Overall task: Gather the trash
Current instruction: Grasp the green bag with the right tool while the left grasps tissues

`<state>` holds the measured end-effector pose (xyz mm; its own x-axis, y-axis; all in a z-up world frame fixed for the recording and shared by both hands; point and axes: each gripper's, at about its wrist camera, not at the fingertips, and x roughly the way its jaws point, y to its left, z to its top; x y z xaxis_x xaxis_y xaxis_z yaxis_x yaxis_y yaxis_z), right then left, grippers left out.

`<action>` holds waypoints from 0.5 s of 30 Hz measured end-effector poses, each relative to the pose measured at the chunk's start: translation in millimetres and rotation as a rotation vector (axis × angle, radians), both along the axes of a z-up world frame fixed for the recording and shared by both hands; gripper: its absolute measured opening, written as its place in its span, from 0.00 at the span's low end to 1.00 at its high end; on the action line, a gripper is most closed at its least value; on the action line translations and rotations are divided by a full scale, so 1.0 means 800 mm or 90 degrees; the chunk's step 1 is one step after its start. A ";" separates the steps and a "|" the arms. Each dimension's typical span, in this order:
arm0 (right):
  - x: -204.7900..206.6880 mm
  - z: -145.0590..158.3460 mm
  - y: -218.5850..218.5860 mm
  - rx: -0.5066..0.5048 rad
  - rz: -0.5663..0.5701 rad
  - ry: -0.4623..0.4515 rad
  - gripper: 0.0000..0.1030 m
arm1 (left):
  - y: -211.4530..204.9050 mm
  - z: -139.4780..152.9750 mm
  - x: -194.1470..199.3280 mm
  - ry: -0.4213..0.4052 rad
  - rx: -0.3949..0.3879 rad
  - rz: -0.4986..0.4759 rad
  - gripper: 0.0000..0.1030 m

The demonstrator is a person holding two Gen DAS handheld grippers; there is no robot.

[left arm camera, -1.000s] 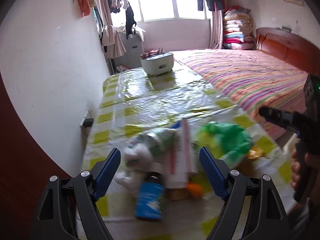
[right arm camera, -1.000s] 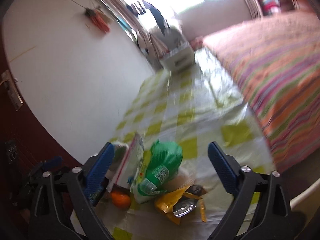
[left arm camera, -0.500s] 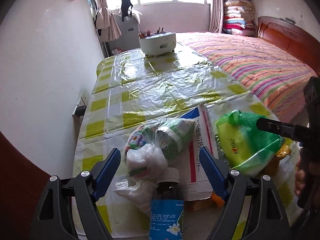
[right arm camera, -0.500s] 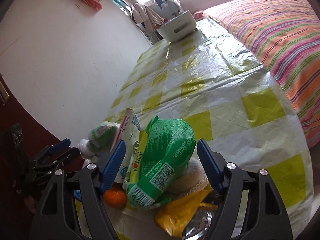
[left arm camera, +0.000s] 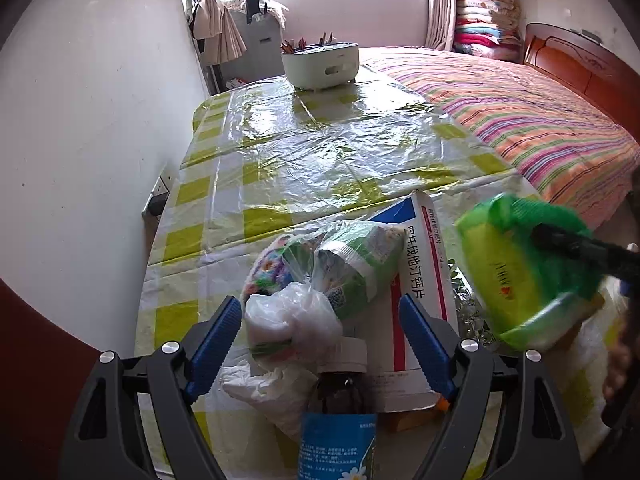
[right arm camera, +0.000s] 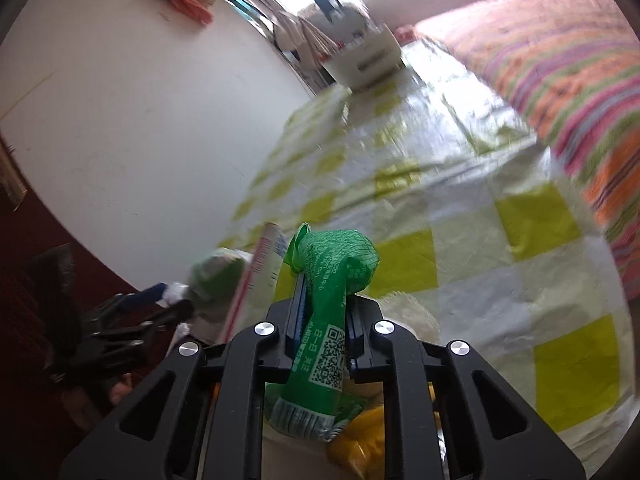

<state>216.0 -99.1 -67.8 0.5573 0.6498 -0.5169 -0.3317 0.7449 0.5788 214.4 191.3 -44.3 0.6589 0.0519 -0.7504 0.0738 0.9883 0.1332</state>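
Trash lies piled at the near end of a table under a yellow-checked plastic cloth. My right gripper is shut on a green snack bag, squeezing it flat; the same green bag shows at the right of the left wrist view. My left gripper stands open around a knotted white plastic bag and a green wrapper. Just below them sits a brown bottle with a blue label. A white and red medicine box lies beside the pile.
A pale green box of pencils stands at the table's far end. A bed with a striped cover runs along the right side. A white wall borders the left. A yellow wrapper lies under the green bag.
My right gripper closed onto the green bag and squeezed it. My left gripper came down and closer over the white bag and bottle, jaws unchanged.
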 end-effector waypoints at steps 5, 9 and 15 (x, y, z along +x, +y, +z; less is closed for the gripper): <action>-0.029 0.028 -0.008 0.033 0.006 -0.047 0.14 | 0.003 -0.003 0.005 -0.001 -0.010 0.021 0.76; -0.043 0.037 -0.011 0.057 0.016 -0.057 0.14 | 0.009 -0.008 0.015 0.002 -0.032 0.048 0.76; -0.056 0.045 -0.019 0.070 0.011 -0.076 0.14 | 0.026 -0.017 0.027 0.022 -0.099 0.086 0.61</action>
